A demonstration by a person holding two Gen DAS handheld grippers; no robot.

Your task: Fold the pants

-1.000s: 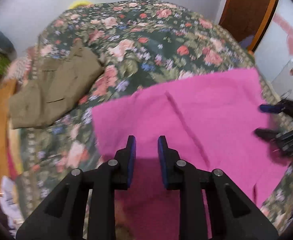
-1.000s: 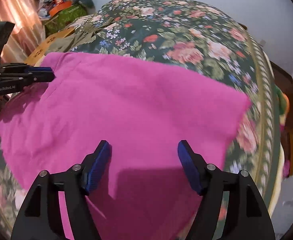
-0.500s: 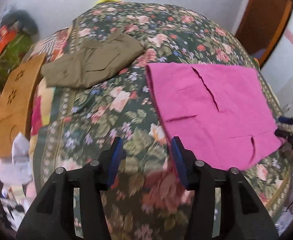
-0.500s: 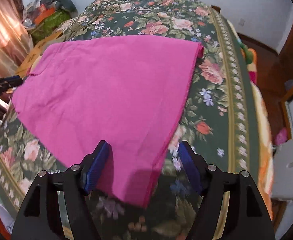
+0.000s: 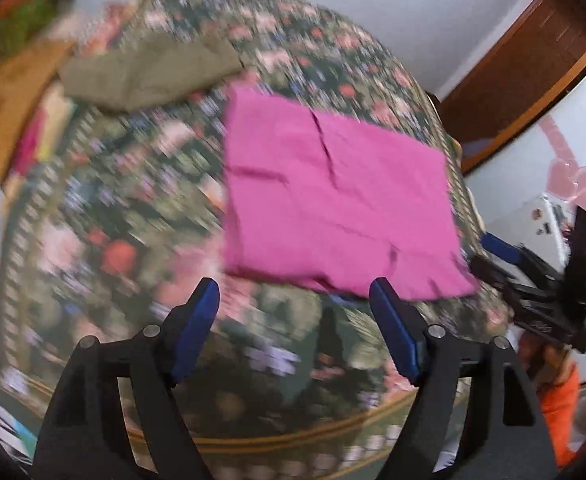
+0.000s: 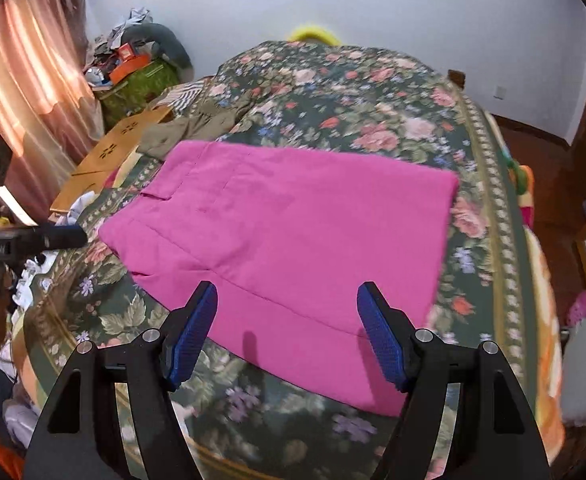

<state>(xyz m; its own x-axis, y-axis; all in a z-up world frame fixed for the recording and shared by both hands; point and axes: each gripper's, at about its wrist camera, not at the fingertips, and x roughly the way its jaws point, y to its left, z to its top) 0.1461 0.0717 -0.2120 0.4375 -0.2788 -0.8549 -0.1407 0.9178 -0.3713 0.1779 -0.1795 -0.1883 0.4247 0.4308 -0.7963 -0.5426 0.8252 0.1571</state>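
Observation:
The pink pants (image 5: 333, 200) lie folded flat in a rectangle on the floral bedspread (image 5: 125, 248); they also show in the right wrist view (image 6: 293, 240). My left gripper (image 5: 293, 312) is open and empty, raised above the bed just short of the pants' near edge. My right gripper (image 6: 287, 320) is open and empty above the pants' near corner. The right gripper also shows at the right edge of the left wrist view (image 5: 509, 264). The left gripper shows at the left of the right wrist view (image 6: 53, 236).
Folded olive pants (image 5: 149, 68) lie at the bed's far left, also in the right wrist view (image 6: 189, 128). A wooden board (image 6: 109, 156) and a cluttered green box (image 6: 137, 84) stand beside the bed. Brown door (image 5: 533, 64) at right.
Both grippers have pulled back and up from the pink pants. The left gripper opened, from nearly closed to wide. The pants now lie flat, held by neither.

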